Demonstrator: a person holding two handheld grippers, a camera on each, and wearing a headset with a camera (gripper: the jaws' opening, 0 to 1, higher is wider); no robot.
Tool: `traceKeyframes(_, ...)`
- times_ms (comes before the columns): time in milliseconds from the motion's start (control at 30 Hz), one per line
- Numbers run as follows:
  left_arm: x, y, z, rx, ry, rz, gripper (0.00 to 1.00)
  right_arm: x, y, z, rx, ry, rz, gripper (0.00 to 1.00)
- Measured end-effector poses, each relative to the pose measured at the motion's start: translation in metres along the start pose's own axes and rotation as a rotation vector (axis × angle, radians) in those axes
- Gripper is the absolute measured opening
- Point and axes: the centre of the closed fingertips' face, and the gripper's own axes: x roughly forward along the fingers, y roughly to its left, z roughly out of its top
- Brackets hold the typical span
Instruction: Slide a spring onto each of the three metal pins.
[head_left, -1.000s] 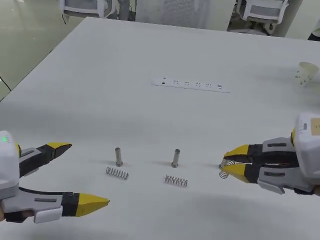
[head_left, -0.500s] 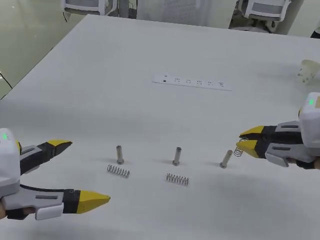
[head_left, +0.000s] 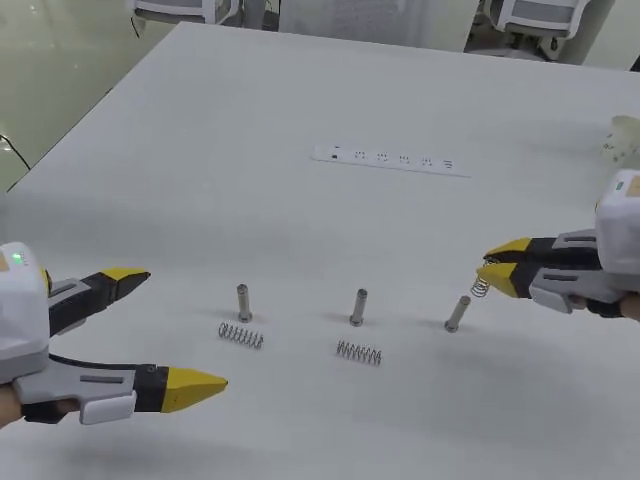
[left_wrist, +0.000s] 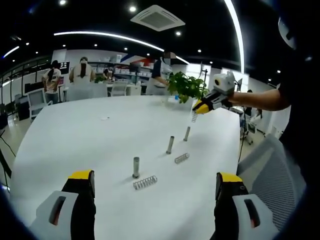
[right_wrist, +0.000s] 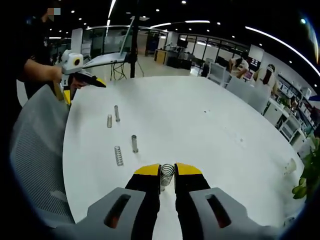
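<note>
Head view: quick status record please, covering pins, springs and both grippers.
pins: left pin, middle pin, right pin; all bare, right pin leaning
left spring: lying flat in front of left pin
middle spring: lying flat in front of middle pin
third spring: pinched in right gripper, just above right pin's top
left gripper: open, holding nothing
springs on pins: none yet

On the white table the left pin and middle pin stand upright, and the right pin leans. The left spring and middle spring lie just in front of the two upright pins. A power strip lies farther back.
</note>
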Motion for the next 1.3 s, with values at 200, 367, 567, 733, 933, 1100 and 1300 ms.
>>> traceKeyframes(200,-0.002,0.001,-0.005,-0.003,0.011,0.002,0.98,0.004,-0.003,-0.001,0.017,0.002,-0.006,0.08)
traceKeyframes(367,-0.003,0.000,-0.006,-0.003,0.018,0.005,0.98,0.009,-0.004,-0.006,0.027,0.012,-0.006,0.08)
traceKeyframes(567,-0.002,0.001,-0.006,-0.003,0.017,0.006,0.98,0.011,-0.004,-0.007,0.046,0.012,-0.008,0.08)
traceKeyframes(733,-0.003,0.001,-0.007,-0.005,0.019,0.007,0.98,0.013,-0.004,-0.008,0.058,0.014,-0.006,0.08)
traceKeyframes(933,-0.004,0.002,-0.008,-0.007,0.021,0.010,0.98,0.017,-0.003,-0.010,0.077,0.013,-0.004,0.08)
traceKeyframes(1100,-0.006,0.002,-0.008,-0.012,0.020,0.012,0.98,0.018,-0.003,-0.011,0.090,0.011,-0.006,0.08)
traceKeyframes(1300,-0.007,0.003,-0.008,-0.011,0.019,0.014,0.98,0.021,-0.003,-0.015,0.090,0.022,-0.006,0.08)
